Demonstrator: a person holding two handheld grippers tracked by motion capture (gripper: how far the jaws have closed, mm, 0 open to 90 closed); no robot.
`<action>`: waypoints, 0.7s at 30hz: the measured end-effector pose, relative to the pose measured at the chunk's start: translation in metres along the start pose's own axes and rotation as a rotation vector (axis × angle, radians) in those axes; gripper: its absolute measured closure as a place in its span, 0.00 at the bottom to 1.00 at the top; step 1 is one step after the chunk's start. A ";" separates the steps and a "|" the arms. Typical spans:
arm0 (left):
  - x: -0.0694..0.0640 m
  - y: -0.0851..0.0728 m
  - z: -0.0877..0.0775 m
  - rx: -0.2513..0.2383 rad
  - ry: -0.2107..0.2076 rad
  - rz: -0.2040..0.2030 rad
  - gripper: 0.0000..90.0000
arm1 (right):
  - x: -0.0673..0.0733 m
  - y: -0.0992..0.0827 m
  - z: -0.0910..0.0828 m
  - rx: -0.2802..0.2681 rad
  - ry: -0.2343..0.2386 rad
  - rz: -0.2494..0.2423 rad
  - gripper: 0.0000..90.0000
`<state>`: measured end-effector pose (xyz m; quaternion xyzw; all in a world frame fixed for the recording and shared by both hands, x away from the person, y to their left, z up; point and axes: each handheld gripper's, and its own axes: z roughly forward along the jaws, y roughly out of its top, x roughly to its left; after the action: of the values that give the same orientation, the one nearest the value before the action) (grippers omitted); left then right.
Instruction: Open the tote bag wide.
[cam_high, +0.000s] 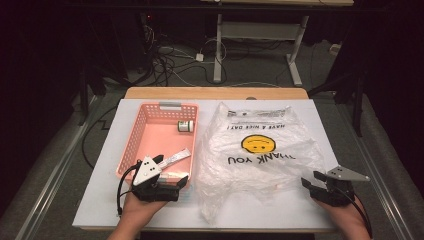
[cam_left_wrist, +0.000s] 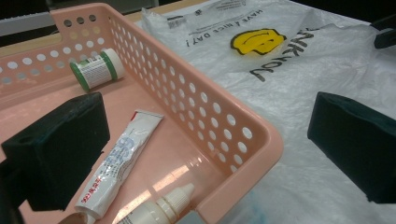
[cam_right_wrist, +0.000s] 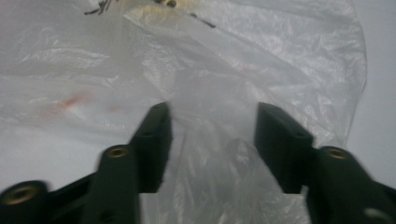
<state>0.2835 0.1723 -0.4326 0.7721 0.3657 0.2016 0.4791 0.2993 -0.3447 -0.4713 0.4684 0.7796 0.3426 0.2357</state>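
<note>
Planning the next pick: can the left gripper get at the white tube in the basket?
Probably yes: the left gripper is open at the basket's near end, and the tube lies uncovered just ahead.

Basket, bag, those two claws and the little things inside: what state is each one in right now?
Basket: upright, open-topped, holding three items.
Jar: on its side, lid on.
Tube: lying flat, cap hidden.
Dropper bottle: lying down, capped.
Bag: flat, crumpled, print upside down.
Left gripper: open, straddling the basket's corner.
Right gripper: part-closed, a fold of bag between the jaws, not pinched.
</note>
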 end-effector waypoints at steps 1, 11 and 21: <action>0.000 0.000 0.000 0.000 0.000 0.000 0.00 | -0.001 -0.003 -0.001 0.009 -0.003 -0.005 0.73; -0.002 0.000 0.001 -0.026 -0.046 -0.037 0.00 | 0.002 -0.027 -0.036 -0.001 -0.038 0.014 0.96; -0.007 0.004 0.002 -0.002 -0.060 -0.043 0.00 | 0.043 -0.045 -0.066 -0.023 0.035 -0.017 0.90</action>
<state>0.2815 0.1645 -0.4297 0.7693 0.3676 0.1682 0.4948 0.2088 -0.3413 -0.4642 0.4530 0.7834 0.3578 0.2303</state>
